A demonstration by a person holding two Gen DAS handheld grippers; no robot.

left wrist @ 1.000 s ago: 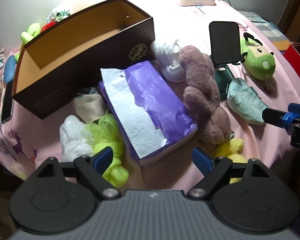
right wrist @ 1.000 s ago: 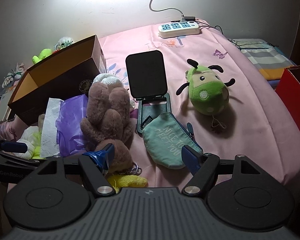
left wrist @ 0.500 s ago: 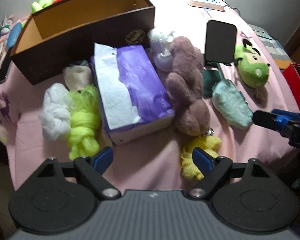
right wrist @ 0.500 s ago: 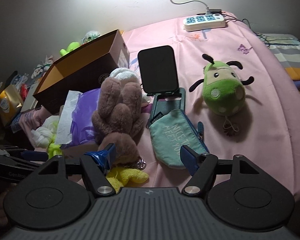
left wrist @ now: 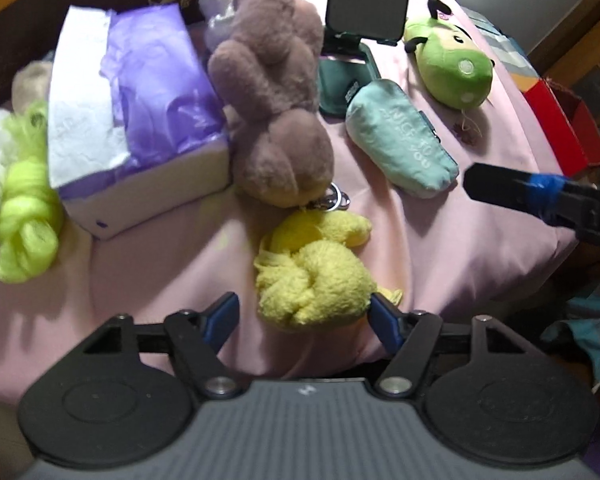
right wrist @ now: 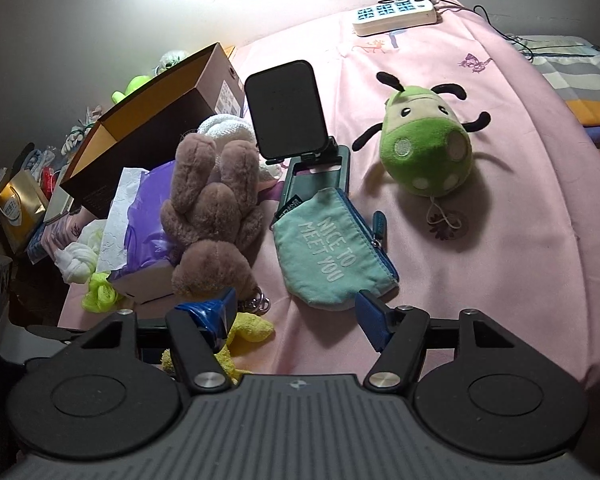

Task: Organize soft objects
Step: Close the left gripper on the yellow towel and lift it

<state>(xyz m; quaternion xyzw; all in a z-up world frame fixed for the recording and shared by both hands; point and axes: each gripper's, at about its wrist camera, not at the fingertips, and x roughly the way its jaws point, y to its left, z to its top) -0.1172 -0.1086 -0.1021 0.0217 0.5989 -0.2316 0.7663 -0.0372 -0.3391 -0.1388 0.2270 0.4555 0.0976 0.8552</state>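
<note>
Two claws were at work over the pink bed. Our left claw (left wrist: 302, 318) had just been closing around the yellow towel (left wrist: 312, 280) near the bed's front edge, one pad at its side, the other not yet pressing. We judged the pickup underway; next it needed a firm squeeze, then a lift toward the brown box (right wrist: 152, 120) (probably). Fluffy and knotted, the towel looked squashy. Our right claw (right wrist: 296, 312) stood open near the teal pouch (right wrist: 332, 248), holding nothing.
</note>
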